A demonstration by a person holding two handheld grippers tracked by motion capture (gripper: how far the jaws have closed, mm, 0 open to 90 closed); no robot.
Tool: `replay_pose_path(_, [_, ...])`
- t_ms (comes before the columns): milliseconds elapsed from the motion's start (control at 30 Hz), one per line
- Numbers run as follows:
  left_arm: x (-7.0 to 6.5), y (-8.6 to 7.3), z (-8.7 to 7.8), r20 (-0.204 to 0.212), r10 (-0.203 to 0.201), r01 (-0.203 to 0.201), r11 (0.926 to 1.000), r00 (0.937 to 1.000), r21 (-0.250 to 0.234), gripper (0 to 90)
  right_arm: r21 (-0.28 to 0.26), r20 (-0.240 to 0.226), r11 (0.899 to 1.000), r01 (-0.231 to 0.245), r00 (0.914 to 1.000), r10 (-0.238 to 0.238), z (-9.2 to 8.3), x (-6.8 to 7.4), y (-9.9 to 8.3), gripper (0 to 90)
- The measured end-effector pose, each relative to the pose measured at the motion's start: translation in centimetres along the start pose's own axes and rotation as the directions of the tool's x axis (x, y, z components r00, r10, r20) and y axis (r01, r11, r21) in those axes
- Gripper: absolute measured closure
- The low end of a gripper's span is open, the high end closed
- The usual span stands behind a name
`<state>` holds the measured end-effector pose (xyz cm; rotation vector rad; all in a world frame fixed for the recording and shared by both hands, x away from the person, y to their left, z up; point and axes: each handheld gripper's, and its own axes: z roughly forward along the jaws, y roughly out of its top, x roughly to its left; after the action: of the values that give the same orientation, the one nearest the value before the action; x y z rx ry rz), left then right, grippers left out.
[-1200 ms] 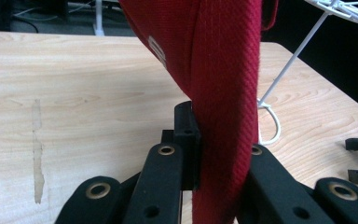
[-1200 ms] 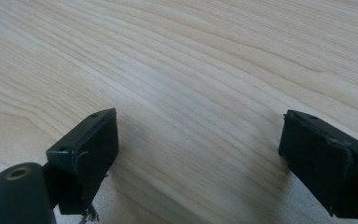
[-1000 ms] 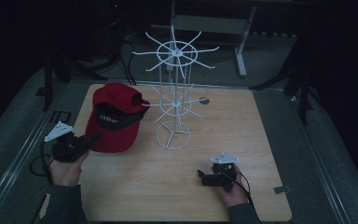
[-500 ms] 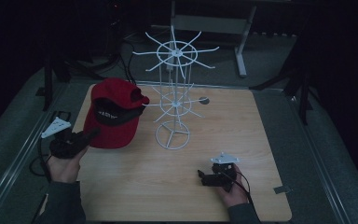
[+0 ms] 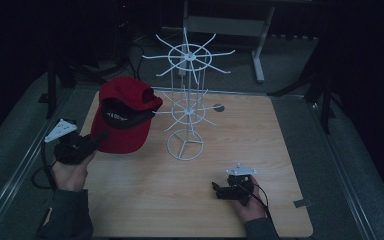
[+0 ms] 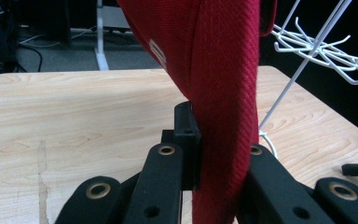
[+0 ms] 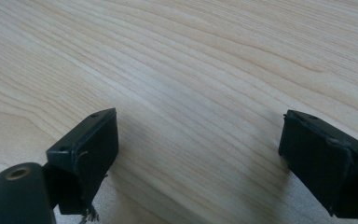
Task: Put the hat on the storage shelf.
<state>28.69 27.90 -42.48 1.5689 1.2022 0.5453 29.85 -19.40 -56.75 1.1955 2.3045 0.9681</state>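
The left gripper (image 5: 100, 136) clamps the red baseball cap (image 5: 125, 112), held up at nine o'clock from the white wire rack (image 5: 186, 107); its white front lettering is unreadable. The right gripper (image 5: 219, 190) rests on the table (image 5: 260, 145), jaws wide apart.

Dim room, wooden table (image 5: 260, 150), grey floor (image 5: 360, 165).
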Motion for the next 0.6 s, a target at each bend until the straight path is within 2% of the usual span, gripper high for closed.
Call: replay_pose_path(600, [-0.4,1.6,-0.1,-0.01,0.01,-0.01,0.9993,0.9999,-0.035,85.4,0.0,0.0,1.0,0.002,1.0,-0.002,0.0,0.0,0.0,11.7])
